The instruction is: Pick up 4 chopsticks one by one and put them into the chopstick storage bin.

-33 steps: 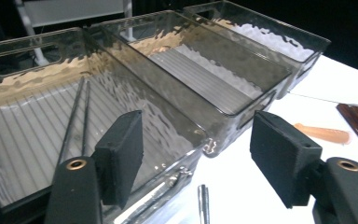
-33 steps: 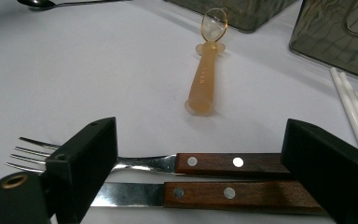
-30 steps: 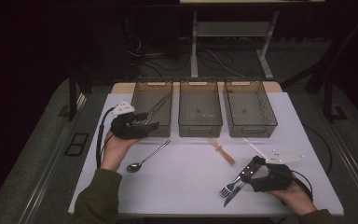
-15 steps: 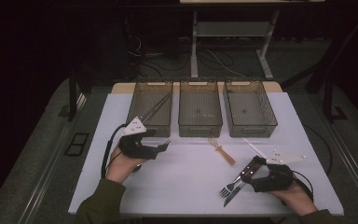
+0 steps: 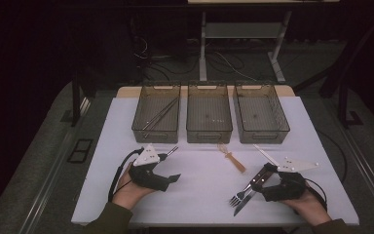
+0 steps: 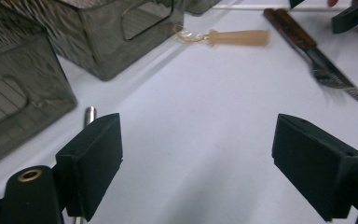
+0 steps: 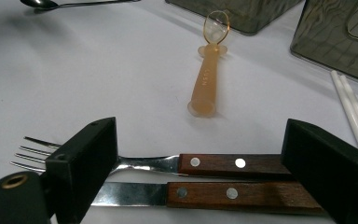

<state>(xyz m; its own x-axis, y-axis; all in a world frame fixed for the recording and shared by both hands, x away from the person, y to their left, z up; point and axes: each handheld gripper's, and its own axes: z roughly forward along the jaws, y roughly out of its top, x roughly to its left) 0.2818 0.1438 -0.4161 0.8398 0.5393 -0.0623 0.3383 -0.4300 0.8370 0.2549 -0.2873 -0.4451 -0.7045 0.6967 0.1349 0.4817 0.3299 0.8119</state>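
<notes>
Up close, rivets on fork (image 7: 223,163) handle.

A dark room surrounds the white surface (image 5: 204,195); cables (image 5: 224,61) trail on the grey floor (image 5: 39,161) near a white frame (image 5: 243,31).

1. The high view is dim; only the white bench (image 5: 204,195) stands bright against near-black surroundings.
2. Both gripper views are evenly lit, with soft shadows.
3. The bins (image 6: 23,88) in the left gripper view look blurred.
</notes>
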